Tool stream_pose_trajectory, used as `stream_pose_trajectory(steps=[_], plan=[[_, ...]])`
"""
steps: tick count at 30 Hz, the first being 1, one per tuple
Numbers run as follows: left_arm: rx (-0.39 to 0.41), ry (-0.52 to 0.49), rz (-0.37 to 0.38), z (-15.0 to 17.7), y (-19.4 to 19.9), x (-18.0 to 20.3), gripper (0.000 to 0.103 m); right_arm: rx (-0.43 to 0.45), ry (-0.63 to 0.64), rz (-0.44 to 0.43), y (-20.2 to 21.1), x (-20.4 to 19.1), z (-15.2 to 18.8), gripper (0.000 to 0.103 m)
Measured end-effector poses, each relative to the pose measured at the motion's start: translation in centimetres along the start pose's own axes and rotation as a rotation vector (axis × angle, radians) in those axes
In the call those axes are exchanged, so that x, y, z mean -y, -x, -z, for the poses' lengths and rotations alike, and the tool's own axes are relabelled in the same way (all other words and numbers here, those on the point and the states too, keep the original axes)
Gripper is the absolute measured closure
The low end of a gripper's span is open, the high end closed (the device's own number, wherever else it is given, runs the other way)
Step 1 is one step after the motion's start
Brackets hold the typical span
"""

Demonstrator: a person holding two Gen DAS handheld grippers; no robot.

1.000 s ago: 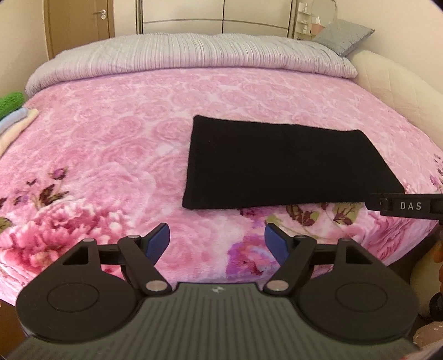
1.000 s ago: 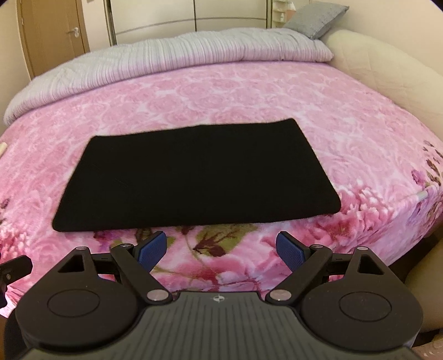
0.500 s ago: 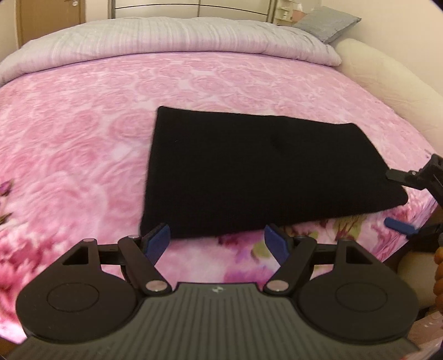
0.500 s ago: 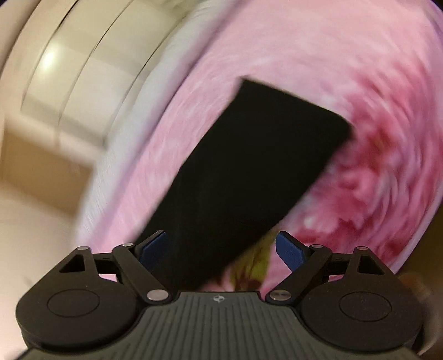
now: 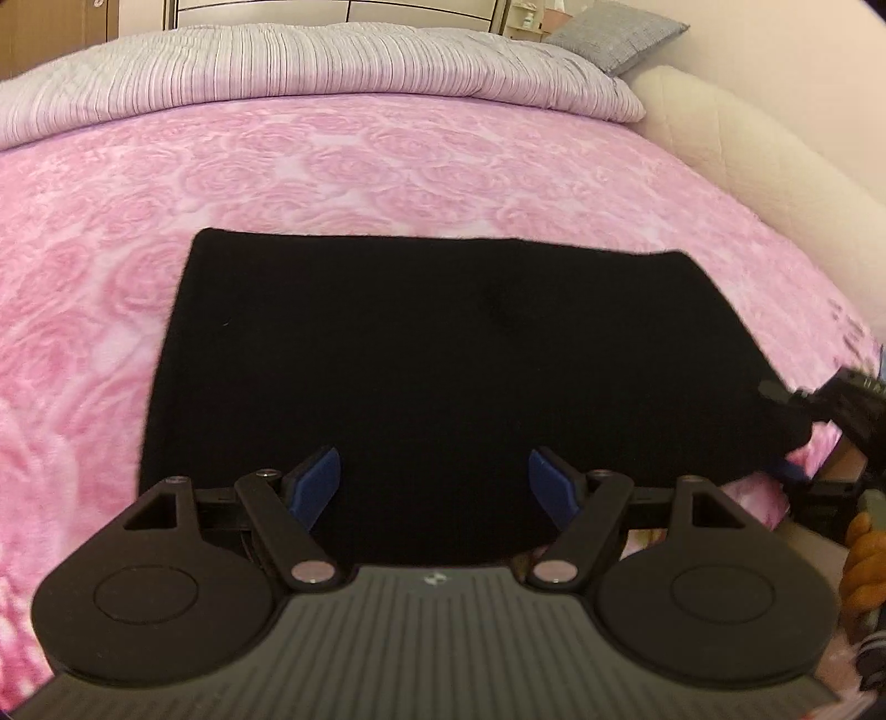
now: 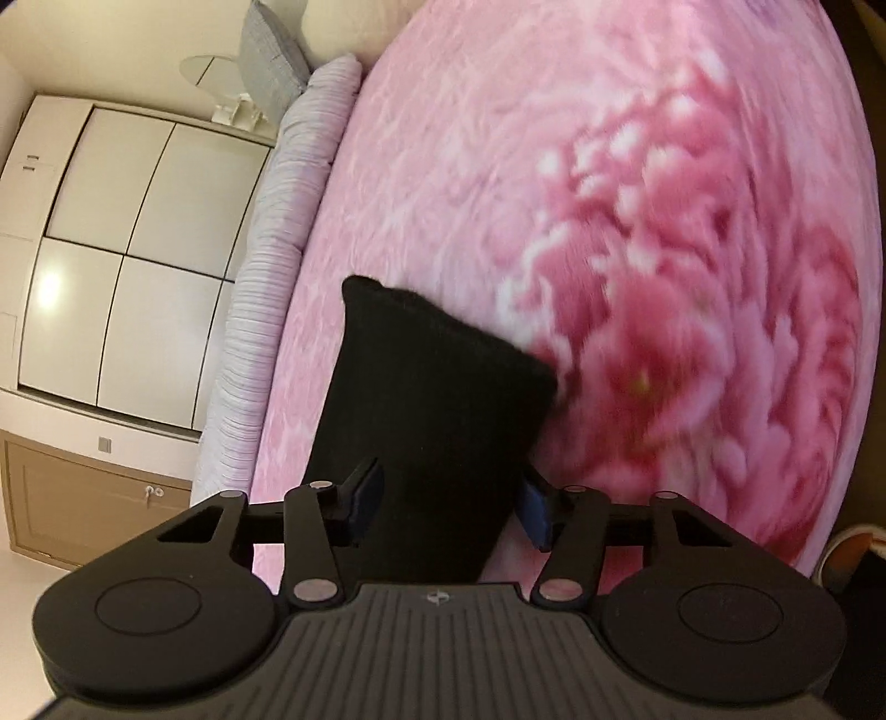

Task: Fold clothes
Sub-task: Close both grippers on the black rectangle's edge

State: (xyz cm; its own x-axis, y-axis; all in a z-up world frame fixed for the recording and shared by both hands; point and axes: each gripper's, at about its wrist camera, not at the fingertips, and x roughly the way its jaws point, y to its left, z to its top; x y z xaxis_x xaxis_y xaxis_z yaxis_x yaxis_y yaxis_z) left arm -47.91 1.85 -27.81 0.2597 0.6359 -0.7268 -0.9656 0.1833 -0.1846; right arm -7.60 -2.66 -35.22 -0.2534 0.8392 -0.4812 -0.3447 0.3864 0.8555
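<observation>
A black garment (image 5: 443, 343), folded into a flat rectangle, lies on the pink bed. My left gripper (image 5: 433, 465) hangs open over its near edge, with the blue pads (image 5: 318, 482) apart and holding nothing. My right gripper (image 6: 449, 476) is rolled onto its side at the garment's right end (image 6: 421, 376). Its jaws are closing, with that end of the cloth between them, one finger above and one below. In the left wrist view the right gripper (image 5: 783, 432) straddles the near right corner. I cannot see its pads pressing the cloth.
The bed carries a pink rose-patterned blanket (image 5: 332, 166), with a grey striped duvet (image 5: 332, 66) and a grey pillow (image 5: 614, 33) at the head. A cream padded bed side (image 5: 747, 144) runs along the right. A white wardrobe (image 6: 111, 249) stands behind. An orange object (image 5: 864, 548) sits below the bed edge.
My left gripper has moved forward and down until it is over the garment's near edge. My right gripper has rolled onto its side, dropped to the right end, and its jaws have narrowed.
</observation>
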Motion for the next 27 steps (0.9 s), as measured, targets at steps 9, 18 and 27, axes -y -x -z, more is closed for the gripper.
stream_pose_trajectory(steps=[9, 18, 27], plan=[[-0.027, -0.091, -0.009, -0.1, -2.4, 2.8, 0.021, 0.005, 0.087, 0.029, -0.8, -0.7, 0.0, 0.051], [-0.038, -0.198, -0.063, 0.9, -3.9, 4.1, 0.010, -0.026, 0.235, 0.176, -0.8, -3.3, 0.1, 0.076], [0.044, 0.272, 0.102, 0.5, 3.8, -7.7, 0.074, 0.177, 1.005, 0.186, 0.6, -15.4, 9.2, 0.080]])
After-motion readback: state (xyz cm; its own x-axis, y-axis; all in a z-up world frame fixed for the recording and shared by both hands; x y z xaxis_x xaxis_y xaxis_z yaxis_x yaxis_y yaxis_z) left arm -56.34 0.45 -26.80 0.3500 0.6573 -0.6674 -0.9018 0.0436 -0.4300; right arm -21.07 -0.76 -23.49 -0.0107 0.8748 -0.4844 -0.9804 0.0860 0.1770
